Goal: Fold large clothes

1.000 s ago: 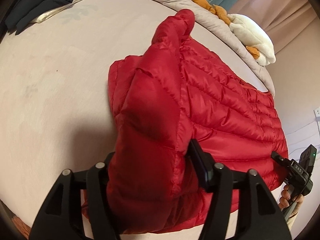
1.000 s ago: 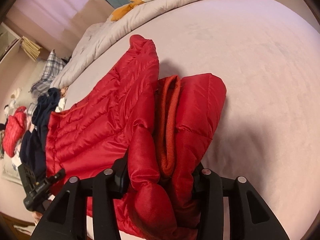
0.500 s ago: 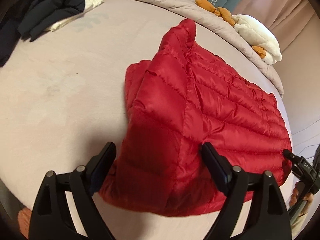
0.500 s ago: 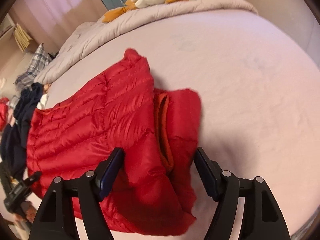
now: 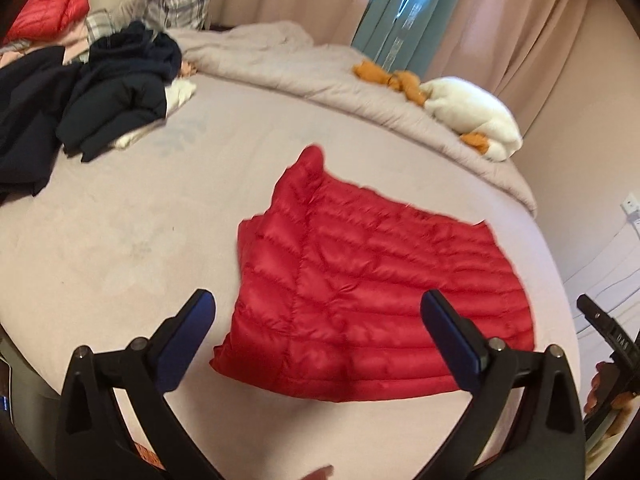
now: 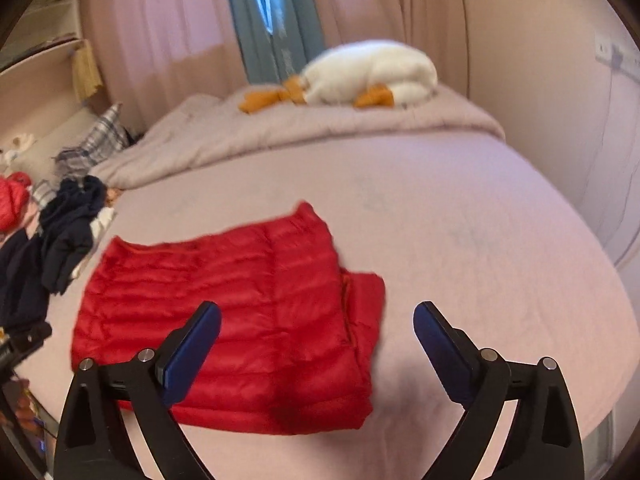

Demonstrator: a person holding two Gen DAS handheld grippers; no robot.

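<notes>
A red quilted down jacket (image 5: 360,280) lies folded flat on the pale bed sheet (image 5: 120,232). It also shows in the right wrist view (image 6: 240,312), with a folded layer sticking out at its right side. My left gripper (image 5: 316,332) is open and empty, raised above the jacket's near edge. My right gripper (image 6: 316,344) is open and empty, raised above the jacket's near right part. The right gripper's tip shows at the far right of the left wrist view (image 5: 604,324).
A pile of dark clothes (image 5: 100,92) lies at the bed's left. A rolled grey duvet (image 5: 320,76) runs along the far side with a white and orange plush toy (image 5: 472,116) on it. Another red garment (image 5: 48,4) and plaid pillows (image 5: 176,4) sit far left.
Both grippers have opened and let go of the red jacket, then pulled back and up. The jacket now lies flat on the bed.
</notes>
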